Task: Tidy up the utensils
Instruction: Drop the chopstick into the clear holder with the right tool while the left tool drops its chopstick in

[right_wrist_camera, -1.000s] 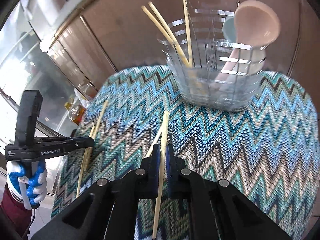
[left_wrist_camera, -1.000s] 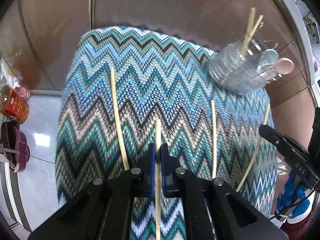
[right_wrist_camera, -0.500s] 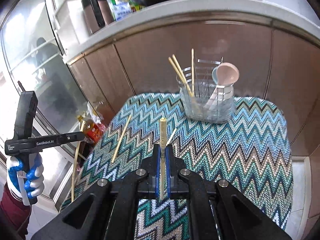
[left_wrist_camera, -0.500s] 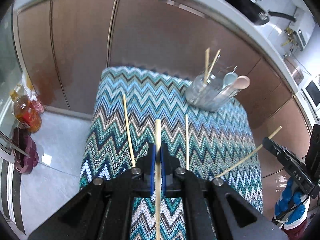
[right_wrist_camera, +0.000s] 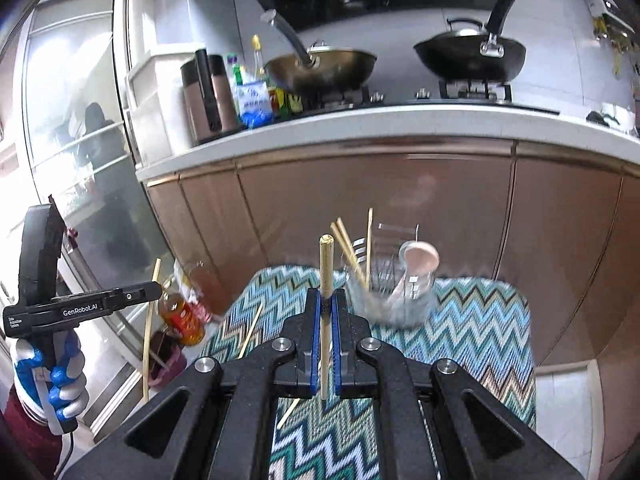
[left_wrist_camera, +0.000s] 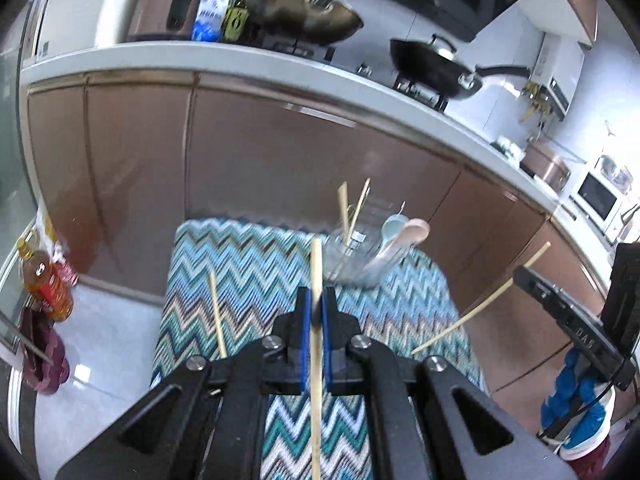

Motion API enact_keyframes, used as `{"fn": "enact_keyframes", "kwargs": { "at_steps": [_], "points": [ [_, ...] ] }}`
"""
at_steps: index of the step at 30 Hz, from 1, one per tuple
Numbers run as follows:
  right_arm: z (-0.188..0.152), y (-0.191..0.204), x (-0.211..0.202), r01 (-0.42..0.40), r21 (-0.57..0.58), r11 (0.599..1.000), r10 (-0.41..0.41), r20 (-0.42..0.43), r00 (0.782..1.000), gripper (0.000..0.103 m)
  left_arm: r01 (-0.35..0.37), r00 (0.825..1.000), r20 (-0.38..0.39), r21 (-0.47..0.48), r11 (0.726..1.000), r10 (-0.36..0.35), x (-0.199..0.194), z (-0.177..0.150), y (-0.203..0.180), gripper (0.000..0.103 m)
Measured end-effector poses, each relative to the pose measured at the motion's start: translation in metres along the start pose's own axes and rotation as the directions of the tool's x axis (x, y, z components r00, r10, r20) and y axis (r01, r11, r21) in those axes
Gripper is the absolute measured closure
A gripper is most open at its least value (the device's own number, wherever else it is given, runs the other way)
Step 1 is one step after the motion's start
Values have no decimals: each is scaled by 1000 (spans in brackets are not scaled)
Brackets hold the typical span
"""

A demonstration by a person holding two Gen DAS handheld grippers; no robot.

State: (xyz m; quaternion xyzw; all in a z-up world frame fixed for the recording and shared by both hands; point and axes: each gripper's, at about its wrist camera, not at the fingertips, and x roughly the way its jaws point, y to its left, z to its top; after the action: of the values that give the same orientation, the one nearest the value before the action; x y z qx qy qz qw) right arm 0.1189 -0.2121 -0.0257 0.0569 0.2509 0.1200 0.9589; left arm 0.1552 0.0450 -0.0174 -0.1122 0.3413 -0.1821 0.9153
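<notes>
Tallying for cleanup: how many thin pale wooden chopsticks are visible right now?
7 chopsticks: one in the left gripper, one in the right gripper, three upright in the clear plastic holder, two on the zigzag cloth. More may be hidden.

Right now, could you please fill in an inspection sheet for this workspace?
Surface: zigzag-patterned cloth covers the table.
Job's things: clear utensil holder holds chopsticks and spoons; loose chopstick lies on the cloth.
Clutter: nothing seen on the cloth.
Grippers: left gripper shut on one chopstick; right gripper shut on another chopstick.
Cables: thin cable below the gloved hand.
Surroundings: brown cabinets, woks on the stove, bottle on the floor.
</notes>
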Motion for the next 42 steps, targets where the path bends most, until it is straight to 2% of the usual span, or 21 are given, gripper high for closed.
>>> {"fn": "enact_keyframes", "kwargs": {
  "at_steps": [7,12,15,20,28,34,38,39,40,42],
  "points": [
    [38,-16,5,56,-39,998,-51,119,992,98,61,990,128,6,998,-62,18,52,-29,98],
    [67,-33,23,68,-42,997,-59,185,981,98,90,968,235,-1,996,-88,45,95,-52,98],
    [79,-43,41,83,-53,995,-71,206,976,98,102,952,292,-14,995,-94,62,115,-62,98],
    [85,-58,81,89,-73,993,-75,178,981,98,110,931,353,-42,993,-88,107,137,-74,98],
    [74,-76,133,98,-86,992,-86,126,988,98,68,924,379,-39,997,-48,180,139,-80,98],
    [59,-83,163,109,-109,988,-99,92,991,98,15,923,386,-52,999,6,225,123,-74,98],
    [45,-88,176,110,-104,989,-105,48,993,98,15,934,357,-48,999,3,242,111,-67,95],
    [42,-89,177,110,-100,989,-106,42,993,96,13,935,353,-45,999,3,243,109,-65,91],
    [40,-90,176,114,-96,989,-110,40,993,95,16,937,350,-48,999,2,242,108,-63,82],
    [39,-92,172,113,-85,990,-109,46,993,86,19,937,350,-60,998,3,235,107,-59,71]
  ]
}}
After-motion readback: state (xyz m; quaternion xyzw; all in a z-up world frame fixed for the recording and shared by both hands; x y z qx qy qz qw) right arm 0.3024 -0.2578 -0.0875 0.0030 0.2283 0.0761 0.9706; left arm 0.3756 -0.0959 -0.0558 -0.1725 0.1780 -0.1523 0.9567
